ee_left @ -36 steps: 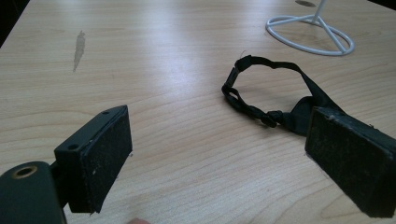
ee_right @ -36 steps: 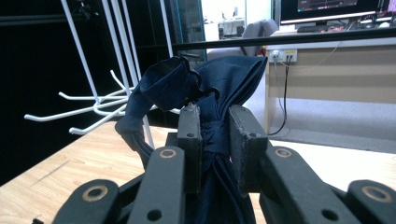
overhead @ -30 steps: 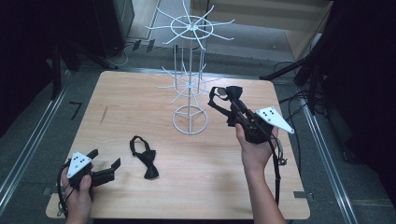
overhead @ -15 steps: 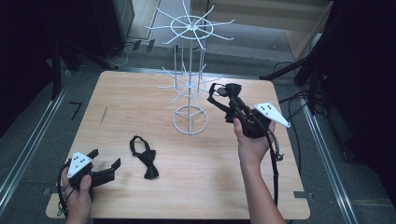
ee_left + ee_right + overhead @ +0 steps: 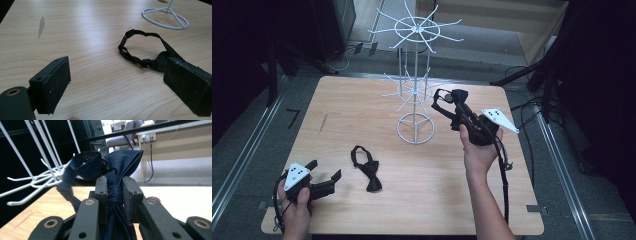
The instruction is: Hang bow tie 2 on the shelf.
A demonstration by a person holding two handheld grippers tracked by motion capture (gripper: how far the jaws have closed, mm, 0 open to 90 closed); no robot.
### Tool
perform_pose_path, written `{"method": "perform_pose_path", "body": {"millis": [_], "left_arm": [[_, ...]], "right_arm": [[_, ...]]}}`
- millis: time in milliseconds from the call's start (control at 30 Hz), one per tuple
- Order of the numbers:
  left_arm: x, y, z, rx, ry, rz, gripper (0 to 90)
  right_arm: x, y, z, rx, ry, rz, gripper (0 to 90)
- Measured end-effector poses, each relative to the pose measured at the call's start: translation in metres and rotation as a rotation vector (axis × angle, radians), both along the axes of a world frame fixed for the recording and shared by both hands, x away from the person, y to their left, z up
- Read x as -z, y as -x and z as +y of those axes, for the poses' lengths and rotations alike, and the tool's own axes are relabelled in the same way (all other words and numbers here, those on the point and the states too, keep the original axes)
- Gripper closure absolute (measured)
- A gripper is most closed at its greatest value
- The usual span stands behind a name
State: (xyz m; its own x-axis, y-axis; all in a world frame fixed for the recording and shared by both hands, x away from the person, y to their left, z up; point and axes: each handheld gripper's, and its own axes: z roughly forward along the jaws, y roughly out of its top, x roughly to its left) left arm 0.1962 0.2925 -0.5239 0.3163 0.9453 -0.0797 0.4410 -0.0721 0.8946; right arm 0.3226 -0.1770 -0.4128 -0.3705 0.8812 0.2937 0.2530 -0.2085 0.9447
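Two bow ties were in play. At the table's [image 5: 362,100] near left corner the left gripper [image 5: 323,176] rested low in a hand, jaws spread wide with nothing between them. Just right of it a black tie [image 5: 367,169] lay flat on the wood, its thin strap curled in a loop behind the knot. Farther right stood a white wire rack [image 5: 415,95]. Beside its lower arms the right gripper [image 5: 451,106] was raised, clamped on a navy tie [image 5: 110,167] at the knot, fabric bunched above the jaws.
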Motion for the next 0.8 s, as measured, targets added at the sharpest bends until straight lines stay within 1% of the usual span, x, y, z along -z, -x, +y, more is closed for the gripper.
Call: {"method": "perform_pose_path", "body": {"millis": [33, 100, 433, 633, 733, 767, 800], "left_arm": [[0.000, 0.000, 0.000, 0.000, 0.000, 0.000, 8.1], [0.000, 0.000, 0.000, 0.000, -0.002, 0.000, 8.1], [0.000, 0.000, 0.000, 0.000, -0.002, 0.001, 8.1], [0.000, 0.000, 0.000, 0.000, -0.002, 0.001, 8.1], [0.000, 0.000, 0.000, 0.003, -0.005, 0.002, 8.1], [0.000, 0.000, 0.000, 0.003, -0.005, 0.002, 8.1], [0.000, 0.000, 0.000, 0.003, -0.006, 0.001, 8.1]], "right_arm": [[0.000, 0.000, 0.000, 0.000, 0.000, 0.000, 76.8], [-0.002, 0.001, 0.000, -0.005, 0.003, -0.020, 76.7], [-0.011, 0.000, 0.000, -0.007, 0.000, -0.036, 76.7], [-0.013, -0.007, 0.002, 0.007, 0.003, -0.023, 76.7], [-0.010, -0.015, 0.002, 0.017, -0.002, 0.002, 76.7], [-0.010, -0.015, 0.002, 0.017, -0.002, 0.002, 76.7], [-0.008, -0.018, 0.003, 0.019, -0.010, 0.015, 76.7]]}}
